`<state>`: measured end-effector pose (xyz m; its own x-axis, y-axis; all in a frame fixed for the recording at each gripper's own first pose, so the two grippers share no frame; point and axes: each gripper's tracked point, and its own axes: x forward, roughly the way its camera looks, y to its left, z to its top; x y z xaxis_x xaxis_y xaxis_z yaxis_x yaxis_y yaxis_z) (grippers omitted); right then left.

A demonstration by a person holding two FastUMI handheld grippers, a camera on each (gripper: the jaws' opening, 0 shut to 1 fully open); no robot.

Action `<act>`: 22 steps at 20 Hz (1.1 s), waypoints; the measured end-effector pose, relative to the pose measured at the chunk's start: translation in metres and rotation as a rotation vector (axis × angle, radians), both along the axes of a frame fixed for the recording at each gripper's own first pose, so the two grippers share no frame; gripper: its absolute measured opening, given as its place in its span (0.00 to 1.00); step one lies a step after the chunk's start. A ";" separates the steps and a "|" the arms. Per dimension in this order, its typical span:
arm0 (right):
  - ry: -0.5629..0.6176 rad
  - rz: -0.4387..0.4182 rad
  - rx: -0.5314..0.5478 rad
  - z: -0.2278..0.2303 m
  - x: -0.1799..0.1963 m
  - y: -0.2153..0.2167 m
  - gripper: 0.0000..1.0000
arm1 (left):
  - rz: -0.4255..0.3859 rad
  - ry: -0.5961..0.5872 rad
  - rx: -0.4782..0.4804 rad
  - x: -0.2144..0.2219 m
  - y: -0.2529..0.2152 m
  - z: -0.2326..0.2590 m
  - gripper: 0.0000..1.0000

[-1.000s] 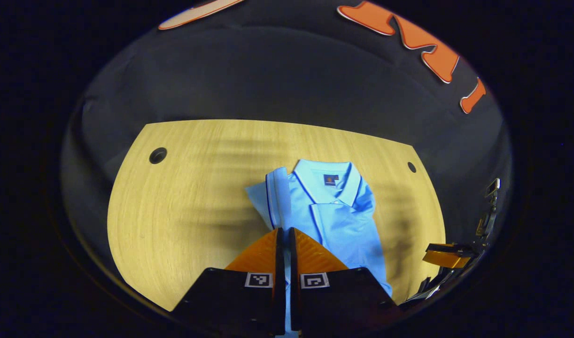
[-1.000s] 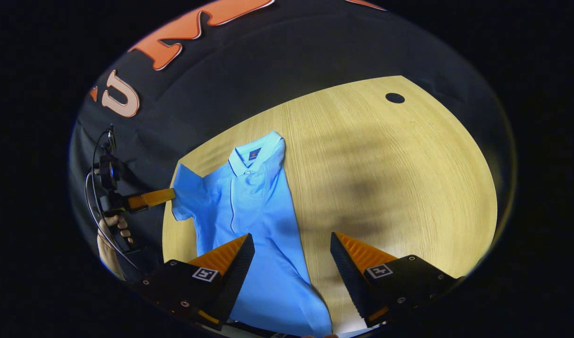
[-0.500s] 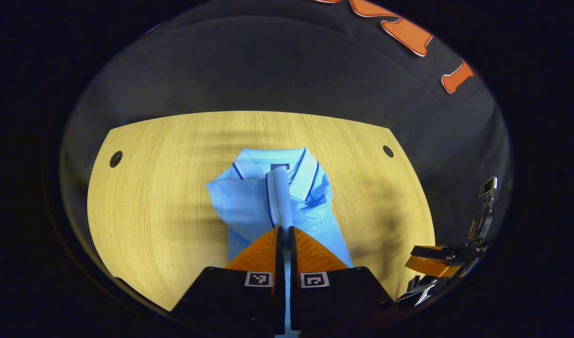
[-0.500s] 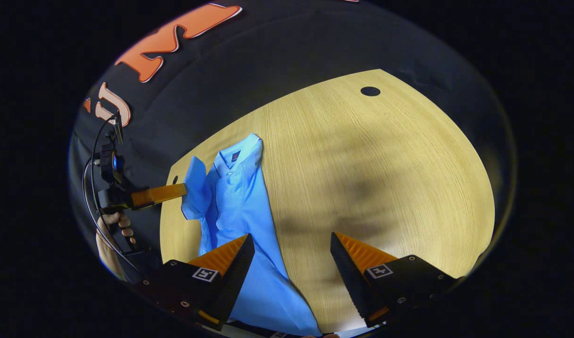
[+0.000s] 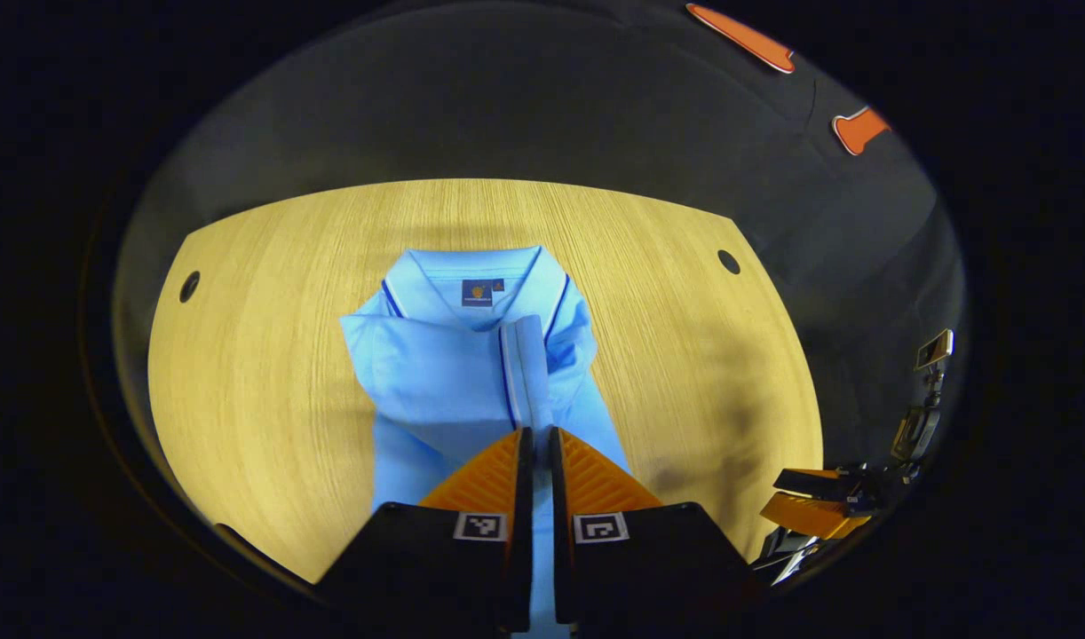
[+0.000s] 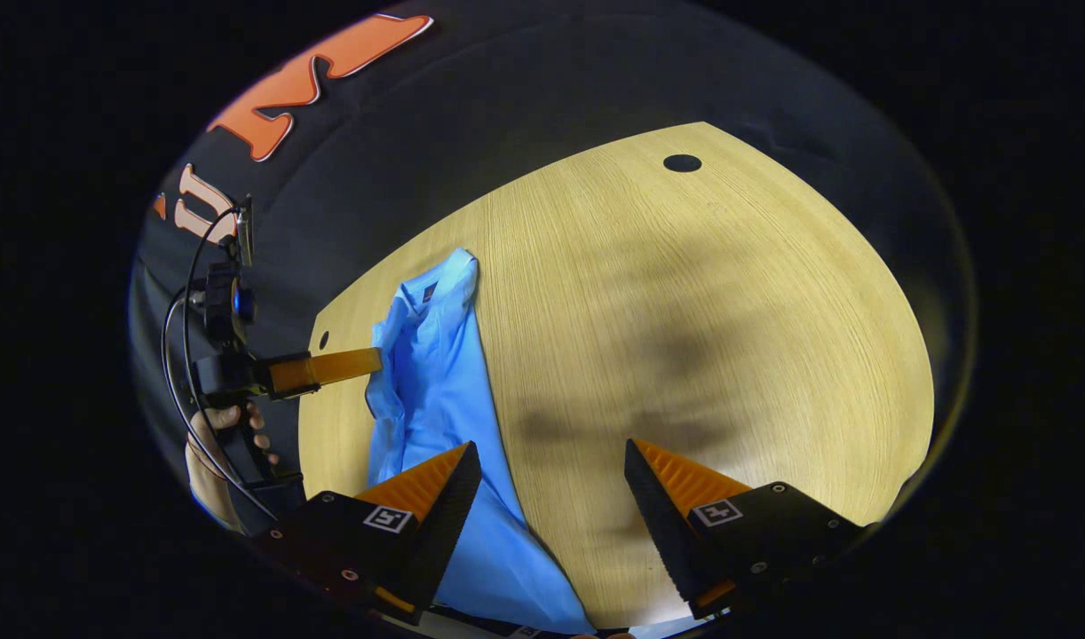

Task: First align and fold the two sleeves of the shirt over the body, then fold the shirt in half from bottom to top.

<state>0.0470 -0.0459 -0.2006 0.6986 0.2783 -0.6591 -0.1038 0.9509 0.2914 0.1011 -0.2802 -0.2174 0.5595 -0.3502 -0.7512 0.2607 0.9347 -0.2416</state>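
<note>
A light blue polo shirt (image 5: 471,373) lies collar-up on the wooden table (image 5: 267,355). My left gripper (image 5: 536,437) is shut on the cuff of one sleeve (image 5: 436,377) and holds it lifted across the shirt's chest, below the collar (image 5: 476,280). In the right gripper view the shirt (image 6: 440,390) runs along the table's left side, and the left gripper (image 6: 374,359), held by a hand (image 6: 227,426), pinches the raised sleeve there. My right gripper (image 6: 551,470) hovers open above the shirt's lower part and the bare wood, holding nothing.
The round-cornered table has small dark holes (image 5: 190,286) (image 5: 728,262) near its far corners, and another hole (image 6: 682,163) shows in the right gripper view. The other gripper (image 5: 818,501) sits low at the right of the left gripper view. Dark cloth walls the booth behind.
My left gripper has carried the sleeve from the shirt's side inward over its chest, so the sleeve now drapes across the body. The right gripper stayed open, drifting slightly.
</note>
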 end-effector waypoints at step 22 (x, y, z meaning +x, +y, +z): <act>0.028 0.067 -0.168 -0.042 -0.056 0.063 0.99 | 0.082 -0.041 0.051 -0.119 0.141 -0.019 1.00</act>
<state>-0.0087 0.0168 -0.2423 0.6632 0.2080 -0.7190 -0.1627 0.9777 0.1327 -0.0177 -0.1388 -0.2364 0.6154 -0.2640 -0.7427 0.1918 0.9641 -0.1837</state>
